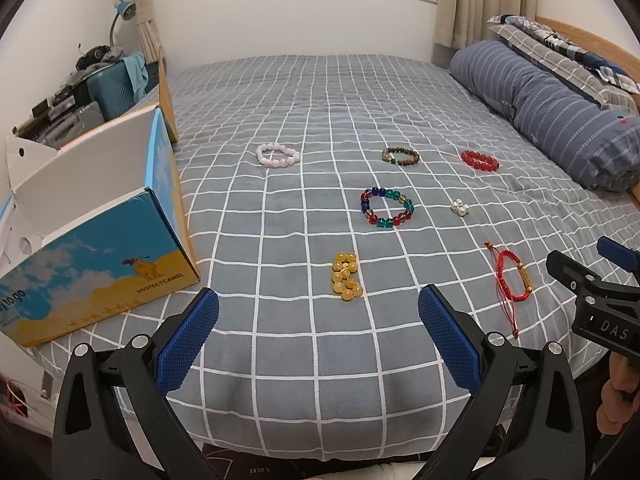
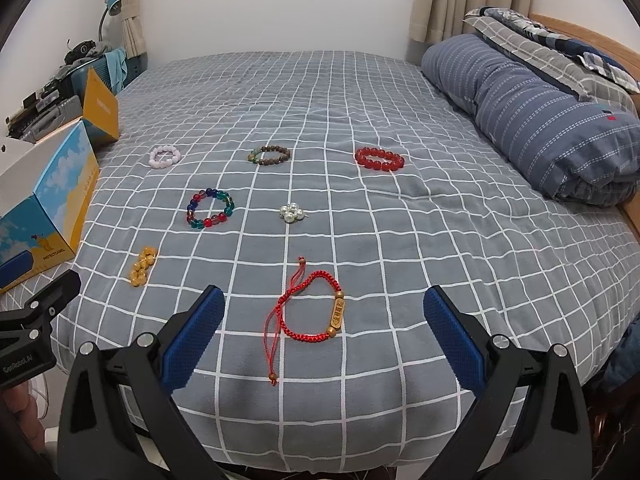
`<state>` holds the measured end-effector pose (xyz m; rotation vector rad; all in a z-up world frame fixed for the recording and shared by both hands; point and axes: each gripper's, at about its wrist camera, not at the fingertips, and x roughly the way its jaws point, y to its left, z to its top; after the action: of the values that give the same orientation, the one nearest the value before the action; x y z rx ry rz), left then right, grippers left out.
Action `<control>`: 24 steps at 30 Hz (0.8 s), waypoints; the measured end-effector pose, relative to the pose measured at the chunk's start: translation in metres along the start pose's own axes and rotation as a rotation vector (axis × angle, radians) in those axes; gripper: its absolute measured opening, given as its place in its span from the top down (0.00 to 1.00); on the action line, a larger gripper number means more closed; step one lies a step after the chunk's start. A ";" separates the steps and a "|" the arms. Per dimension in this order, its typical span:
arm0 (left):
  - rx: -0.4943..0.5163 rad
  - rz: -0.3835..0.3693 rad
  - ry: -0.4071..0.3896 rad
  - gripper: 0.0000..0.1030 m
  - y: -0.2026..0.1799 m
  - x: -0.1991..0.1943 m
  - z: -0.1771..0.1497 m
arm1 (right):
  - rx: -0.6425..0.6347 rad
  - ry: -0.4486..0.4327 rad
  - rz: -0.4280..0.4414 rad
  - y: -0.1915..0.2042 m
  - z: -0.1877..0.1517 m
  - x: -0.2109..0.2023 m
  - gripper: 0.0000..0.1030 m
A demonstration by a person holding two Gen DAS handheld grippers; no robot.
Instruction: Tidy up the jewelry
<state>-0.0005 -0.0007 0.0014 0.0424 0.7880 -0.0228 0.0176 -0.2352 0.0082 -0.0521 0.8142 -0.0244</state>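
Several bracelets lie spread on the grey checked bedspread (image 1: 304,92). A pink one (image 1: 278,155), a brown wooden one (image 1: 400,156) and a red bead one (image 1: 479,160) form the far row. A multicoloured one (image 1: 386,208) and a small pearl cluster (image 1: 459,207) lie in the middle. A yellow bead bracelet (image 1: 346,276) rests just ahead of my open left gripper (image 1: 318,308). A red cord bracelet (image 2: 316,312) with a gold tube lies between the fingers of my open right gripper (image 2: 324,308), which hovers at the bed's near edge. Neither gripper holds anything.
An open blue and yellow cardboard box (image 1: 92,216) stands on the bed's left edge. A rolled blue striped duvet (image 1: 560,112) and pillows lie along the right side. Cluttered luggage and a lamp (image 1: 120,12) stand beyond the left edge.
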 end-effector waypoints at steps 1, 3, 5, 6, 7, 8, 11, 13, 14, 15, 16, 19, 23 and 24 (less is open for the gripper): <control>0.000 0.000 0.000 0.05 0.000 0.000 0.000 | 0.000 0.000 0.000 0.000 0.000 0.000 0.07; 0.000 0.000 0.001 0.05 0.000 0.000 0.000 | 0.002 0.000 0.000 0.000 0.000 0.000 0.07; 0.002 0.000 0.006 0.05 -0.001 0.001 0.000 | 0.003 -0.001 0.000 0.000 0.000 0.000 0.07; 0.002 -0.001 0.006 0.05 -0.001 0.001 0.000 | 0.004 0.000 0.000 0.000 0.000 0.001 0.07; 0.003 -0.002 0.006 0.05 -0.001 0.000 0.000 | 0.005 0.001 -0.001 0.000 0.000 0.001 0.07; 0.003 -0.004 0.007 0.05 -0.001 0.001 0.001 | 0.004 0.001 -0.003 -0.001 0.000 0.002 0.07; 0.003 -0.009 0.008 0.05 -0.001 0.001 0.001 | 0.002 0.002 -0.007 0.000 0.000 0.002 0.07; 0.005 -0.008 0.008 0.05 -0.002 0.001 0.001 | 0.004 0.001 -0.006 -0.001 0.000 0.002 0.07; 0.005 -0.009 0.008 0.05 -0.002 0.001 0.001 | 0.004 0.000 -0.006 0.000 0.000 0.002 0.07; 0.004 -0.010 0.007 0.05 -0.002 0.001 0.001 | 0.004 -0.001 -0.006 -0.001 0.000 0.001 0.07; 0.005 -0.009 0.007 0.05 -0.002 0.000 0.000 | 0.005 -0.001 -0.005 -0.001 0.000 0.001 0.07; 0.005 -0.010 0.009 0.05 -0.002 0.001 0.000 | 0.004 0.000 -0.006 -0.001 0.000 0.001 0.07; 0.004 -0.012 0.019 0.05 -0.002 0.002 -0.001 | 0.004 -0.002 -0.005 -0.001 0.000 0.001 0.07; 0.004 -0.011 0.018 0.05 -0.002 0.002 -0.001 | 0.003 -0.002 -0.005 -0.001 0.000 0.001 0.07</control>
<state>-0.0001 -0.0026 -0.0003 0.0424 0.8061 -0.0345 0.0180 -0.2359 0.0077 -0.0512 0.8122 -0.0300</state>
